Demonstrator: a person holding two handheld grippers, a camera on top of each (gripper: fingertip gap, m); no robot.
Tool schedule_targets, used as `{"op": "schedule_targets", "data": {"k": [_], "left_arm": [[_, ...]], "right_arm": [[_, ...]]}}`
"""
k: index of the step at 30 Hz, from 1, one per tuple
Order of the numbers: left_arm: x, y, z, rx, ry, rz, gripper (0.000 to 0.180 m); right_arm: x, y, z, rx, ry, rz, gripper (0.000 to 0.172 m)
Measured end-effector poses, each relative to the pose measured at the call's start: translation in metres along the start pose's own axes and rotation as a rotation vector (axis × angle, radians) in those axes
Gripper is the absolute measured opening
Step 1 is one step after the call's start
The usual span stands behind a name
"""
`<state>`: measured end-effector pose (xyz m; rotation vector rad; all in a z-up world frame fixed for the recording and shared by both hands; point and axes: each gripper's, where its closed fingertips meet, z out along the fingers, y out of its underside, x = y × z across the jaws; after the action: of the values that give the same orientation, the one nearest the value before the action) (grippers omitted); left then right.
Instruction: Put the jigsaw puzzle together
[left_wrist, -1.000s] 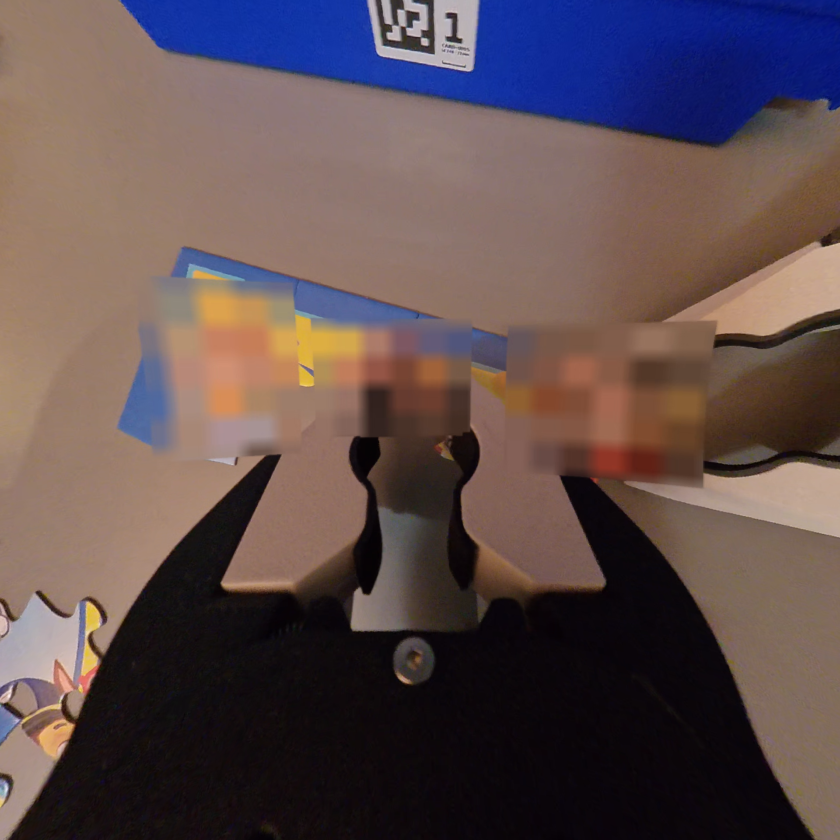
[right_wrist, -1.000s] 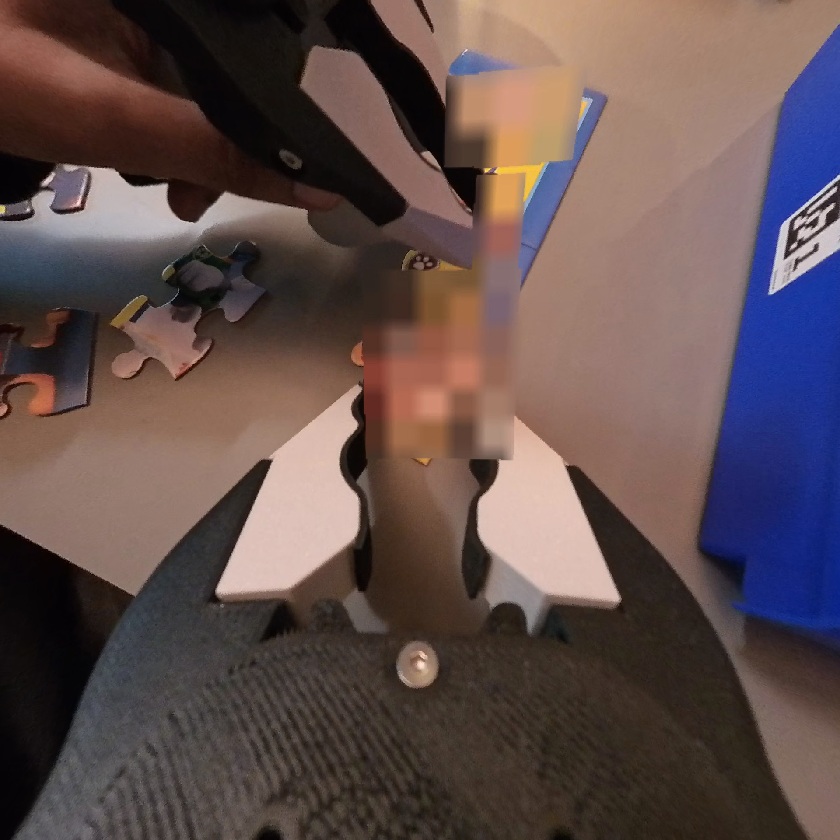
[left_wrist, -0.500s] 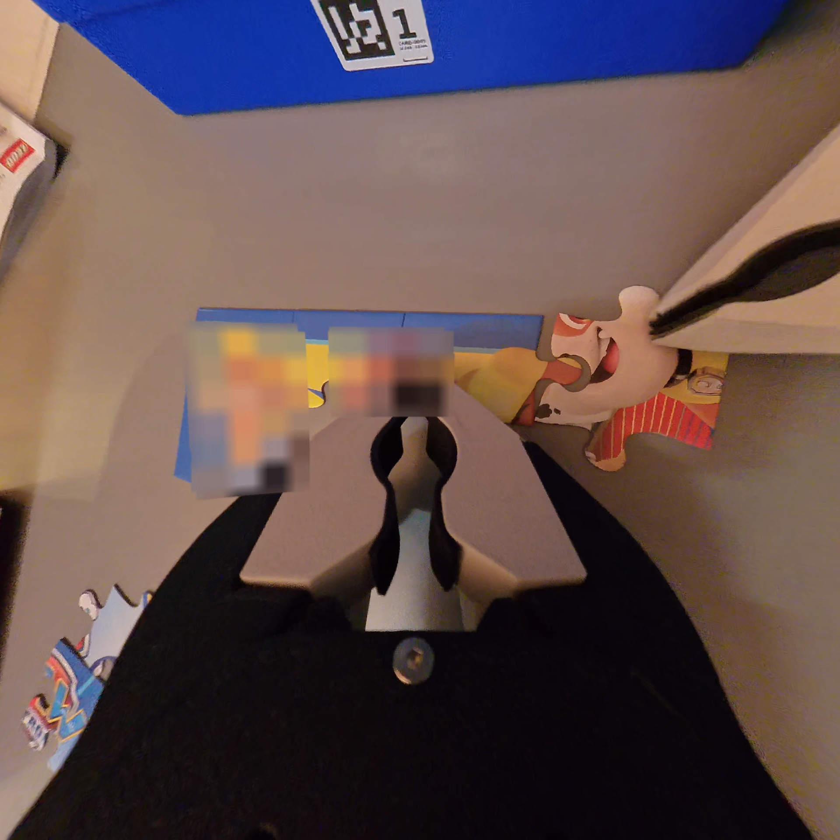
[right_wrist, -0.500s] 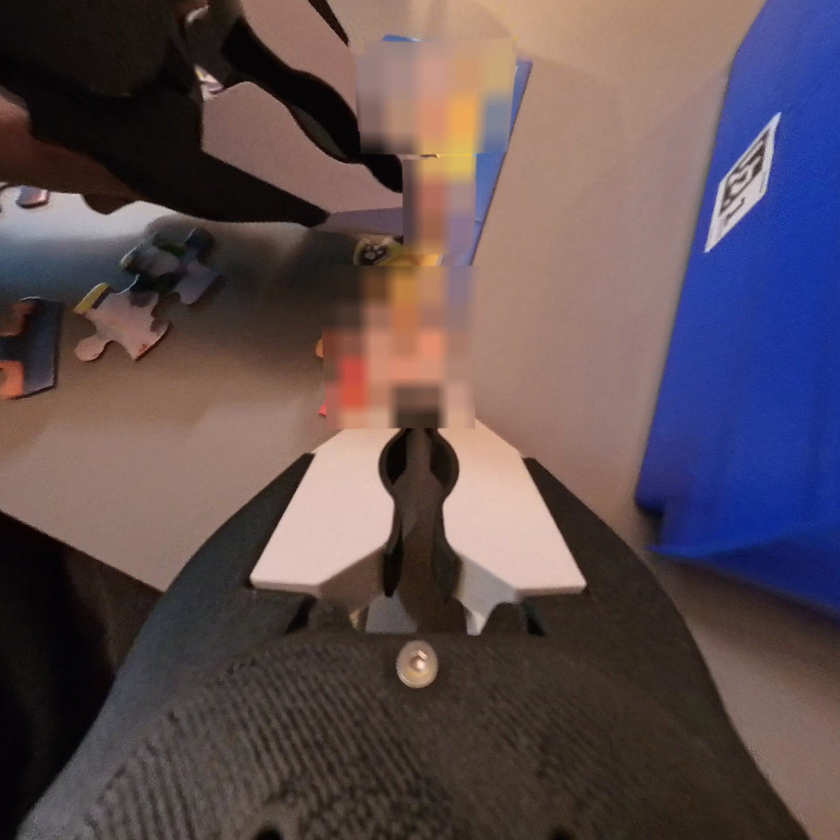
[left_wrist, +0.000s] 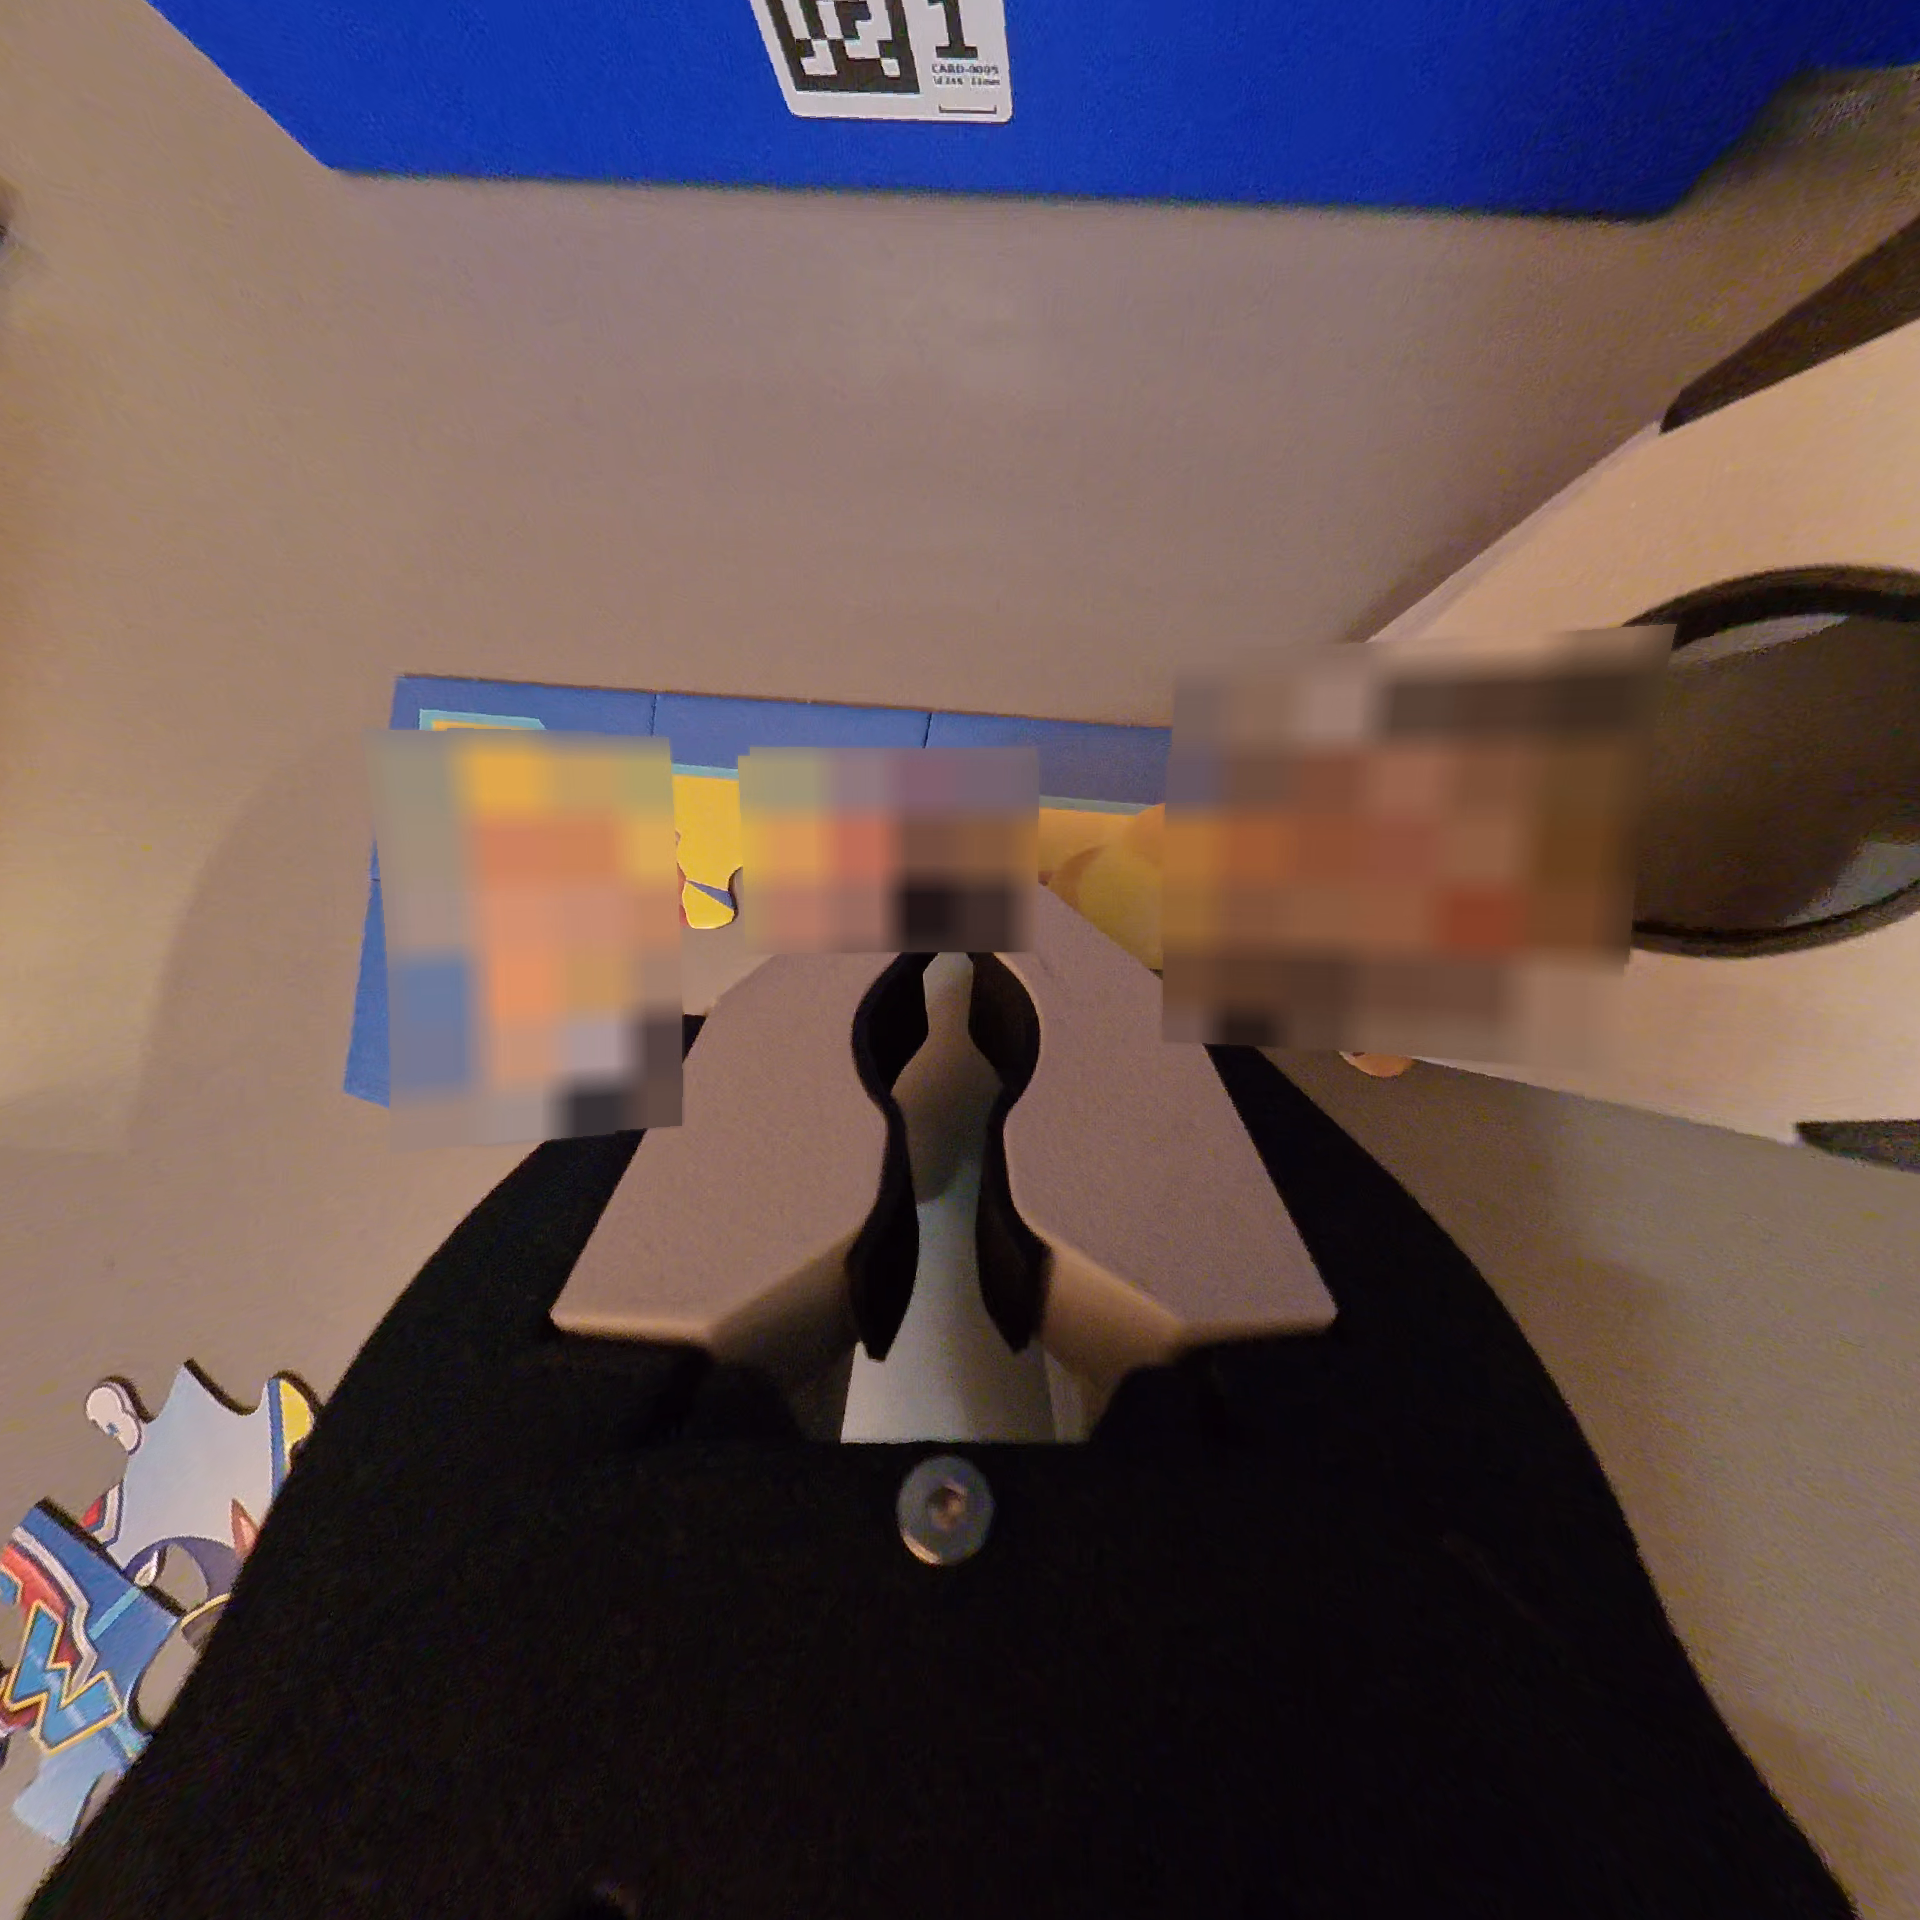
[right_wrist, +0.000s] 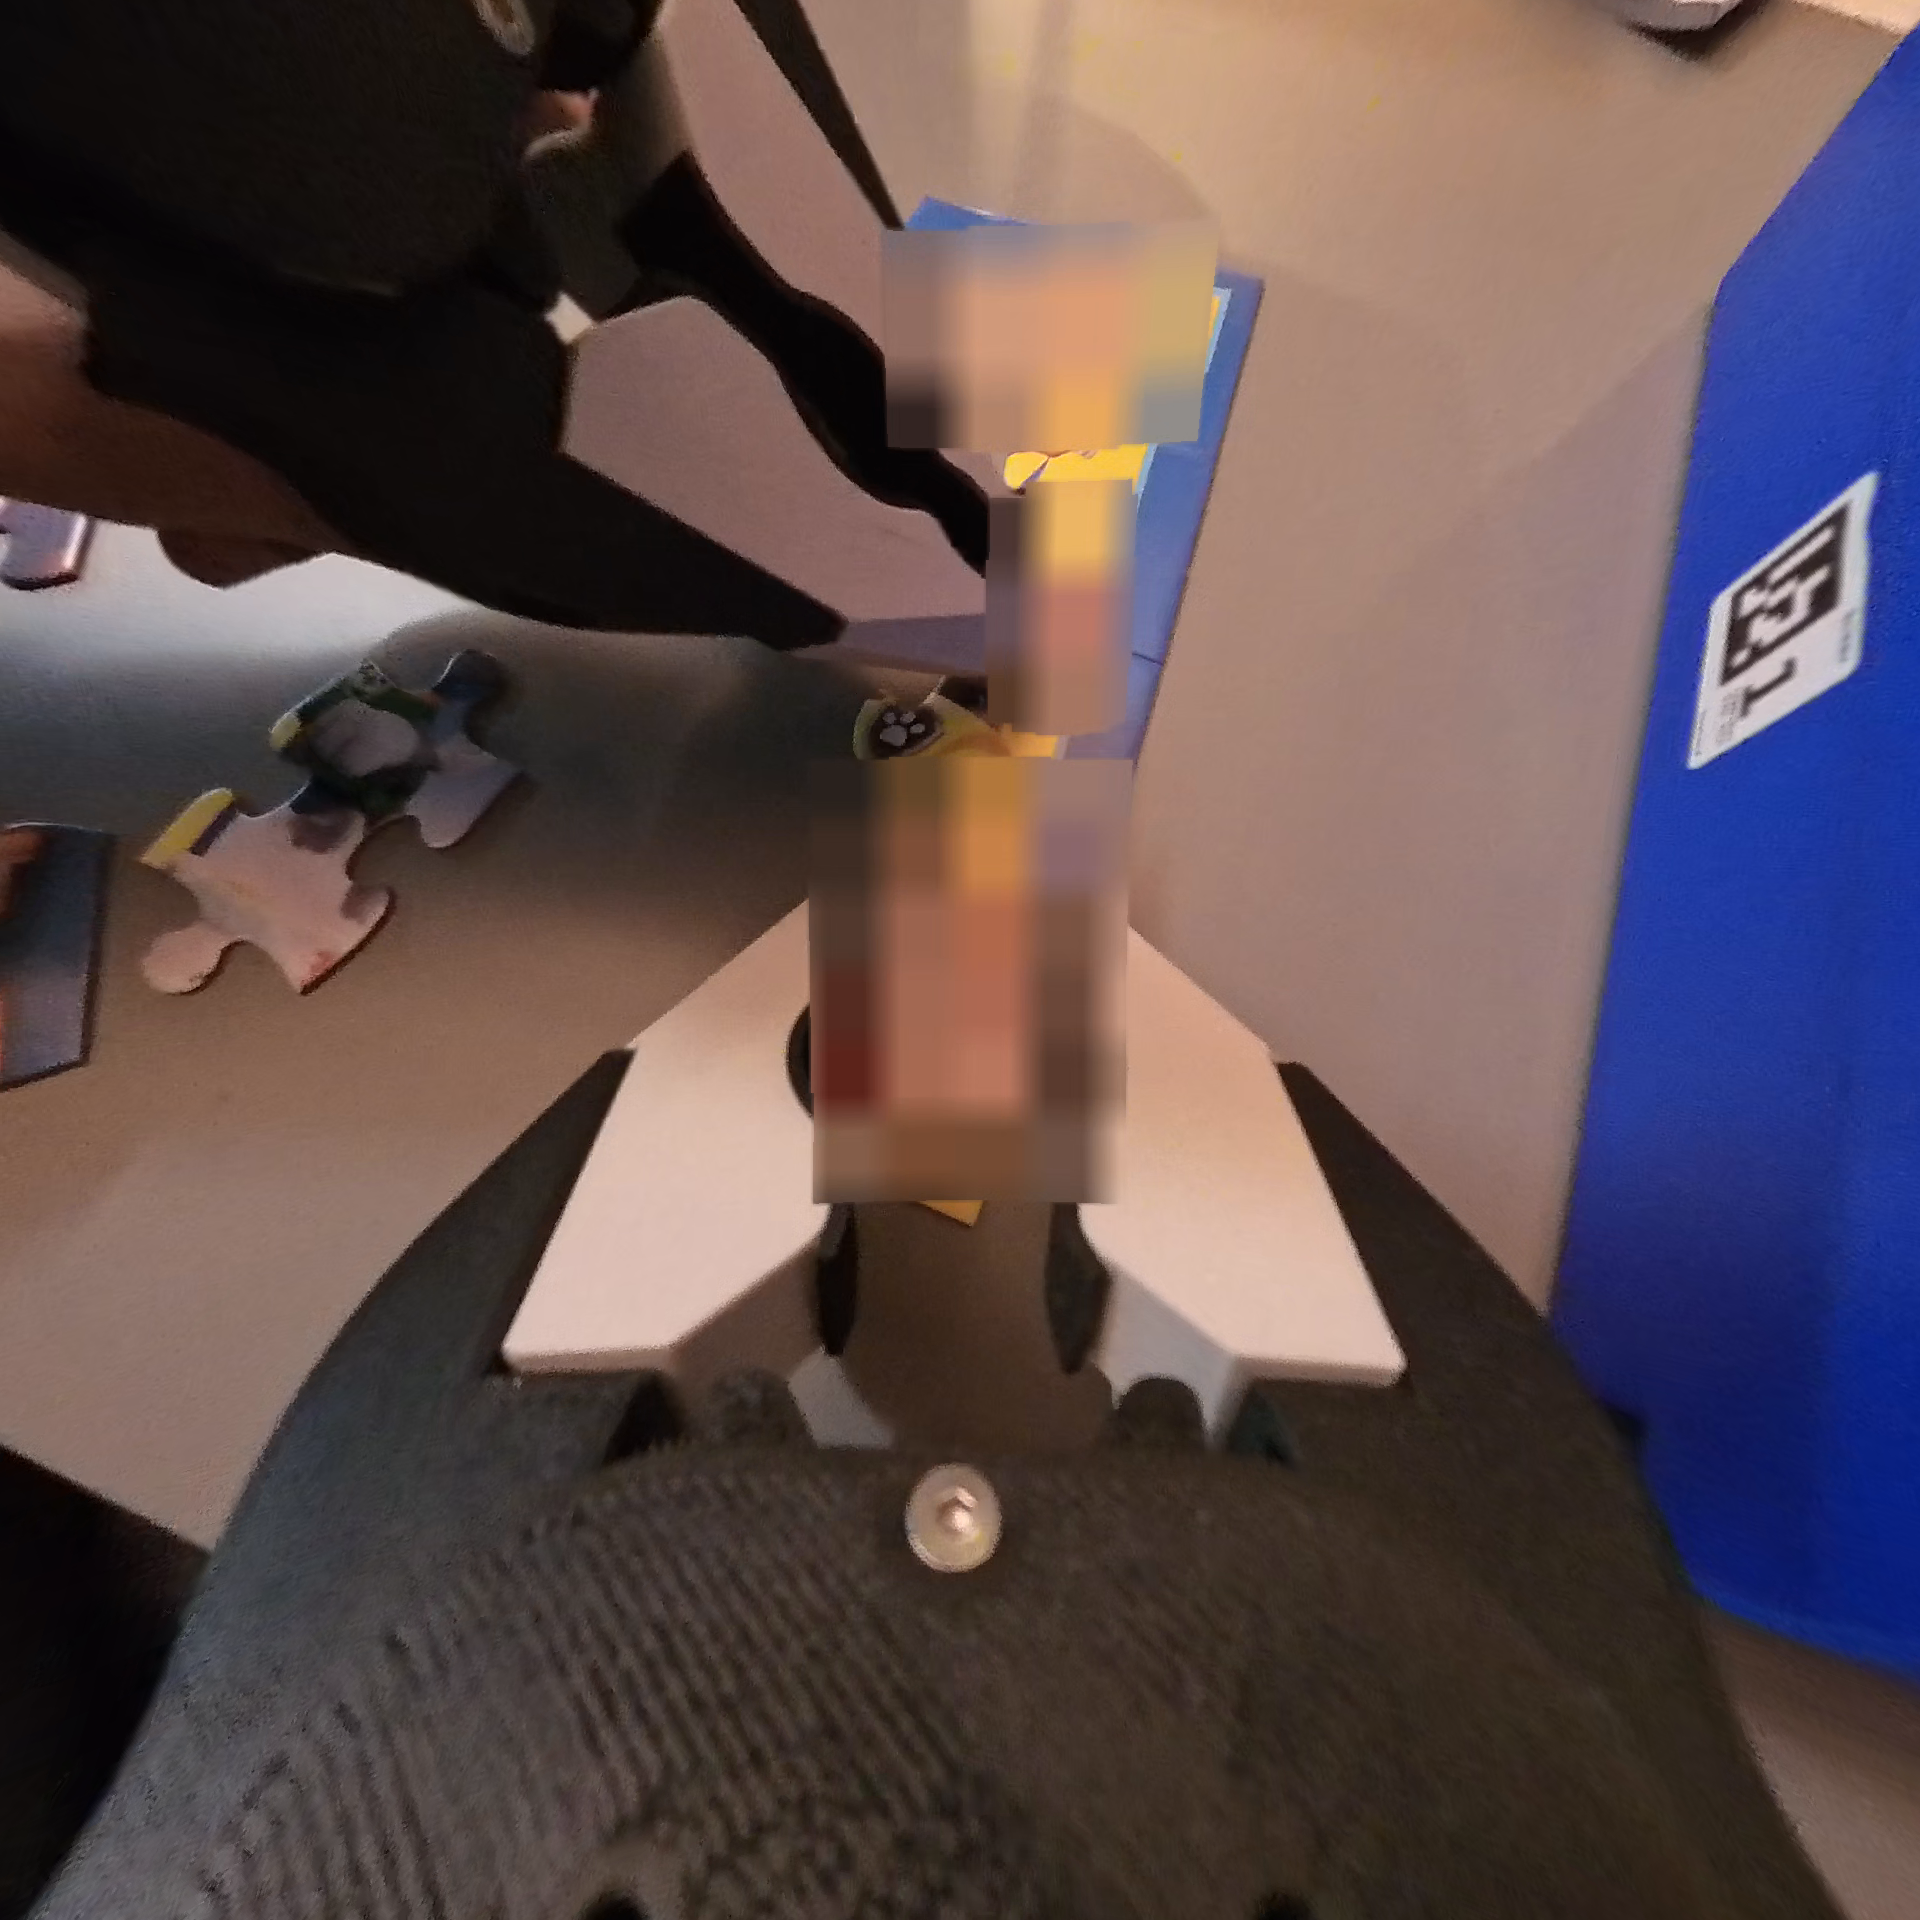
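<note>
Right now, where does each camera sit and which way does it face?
Left wrist view: on the left gripper, looking forward and down at the joined puzzle row on the table, blue box beyond; its own fingers show.
Right wrist view: on the right gripper, facing along that row from its end; its own fingers, the left gripper and a hand show.
Shared: the puzzle row, the blue box, each other's gripper.

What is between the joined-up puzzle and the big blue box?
Nothing: in the left wrist view, only bare table lies between the joined puzzle pieces and the blue box.
</note>
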<state>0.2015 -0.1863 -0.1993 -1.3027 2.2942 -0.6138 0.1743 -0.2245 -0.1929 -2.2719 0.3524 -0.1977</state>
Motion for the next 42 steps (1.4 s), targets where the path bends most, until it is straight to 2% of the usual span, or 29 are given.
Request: {"op": "schedule_targets", "data": {"k": [3,5,7,27,42], "left_arm": [[0.000,0.000,0.000,-0.001,0.025,-0.025,0.002],[0.000,0.000,0.000,-0.012,0.040,-0.037,0.003],[0.000,0.001,0.000,-0.034,0.040,-0.030,0.002],[0.000,0.001,0.000,-0.053,0.024,0.001,0.003],[0.000,0.001,0.000,-0.070,0.054,-0.029,0.003]], "right_arm": [[-0.002,-0.001,0.000,0.004,0.021,-0.018,0.035],[-0.006,0.000,0.000,0.001,-0.004,-0.007,0.025],[-0.007,0.001,-0.001,0.002,-0.007,-0.002,0.023],[-0.018,-0.001,0.002,-0.058,-0.122,-0.121,0.018],[-0.025,0.001,0.002,-0.116,-0.279,-0.197,0.015]]}}
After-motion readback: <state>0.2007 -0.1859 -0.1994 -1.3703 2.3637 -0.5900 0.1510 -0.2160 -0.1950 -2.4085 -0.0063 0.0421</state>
